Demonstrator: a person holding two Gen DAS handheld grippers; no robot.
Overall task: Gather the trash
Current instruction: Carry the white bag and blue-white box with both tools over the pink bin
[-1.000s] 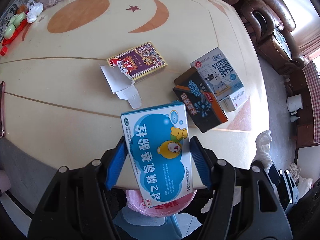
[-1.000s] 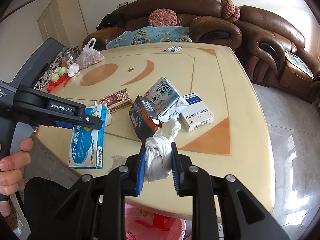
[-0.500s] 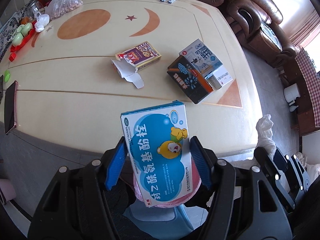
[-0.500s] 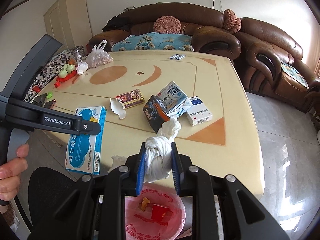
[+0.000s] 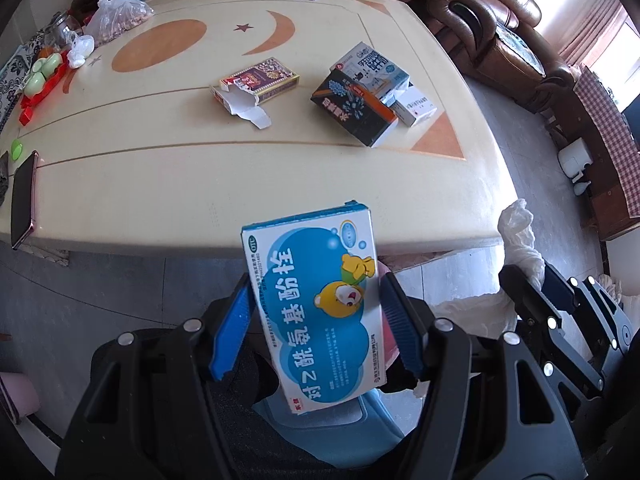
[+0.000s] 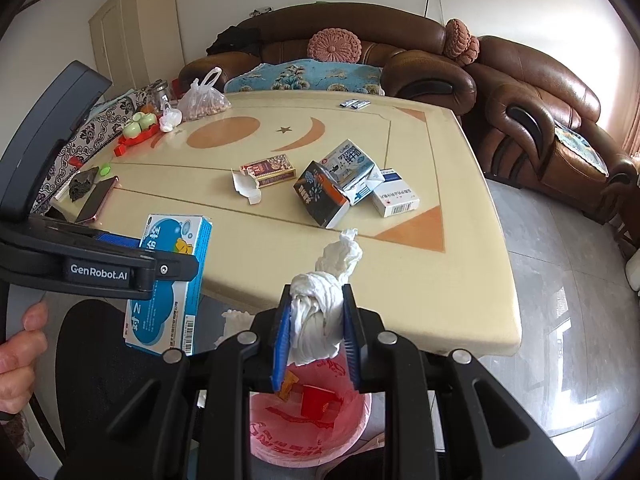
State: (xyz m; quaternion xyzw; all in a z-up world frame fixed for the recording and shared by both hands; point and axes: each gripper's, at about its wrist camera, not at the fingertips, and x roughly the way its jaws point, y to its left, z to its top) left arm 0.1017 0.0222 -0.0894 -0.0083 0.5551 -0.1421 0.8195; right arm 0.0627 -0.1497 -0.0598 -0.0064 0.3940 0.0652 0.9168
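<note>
My left gripper (image 5: 316, 320) is shut on a blue-and-white medicine box (image 5: 316, 308) with a cartoon bear, held just off the near edge of the cream table (image 5: 160, 184). My right gripper (image 6: 317, 296) is shut on a twisted white tissue (image 6: 332, 256). It hangs over a bin lined with a pink bag (image 6: 312, 432) that holds some red and orange scraps. On the table lie a red-gold box (image 5: 260, 80) with a torn flap, a dark box (image 5: 354, 110), a milk carton (image 5: 372, 66) and a white box (image 5: 416, 108).
A phone (image 5: 22, 200) lies at the table's left edge. At the far left are a bag of nuts (image 5: 120, 20) and a red tray with green cups (image 6: 138, 130). Brown sofas (image 6: 520, 112) stand behind and to the right, and a hand (image 6: 16, 352) grips the left tool.
Both grippers have drawn back from over the table to beyond its near edge, each keeping its load. The pink-lined bin has come into view under the right gripper.
</note>
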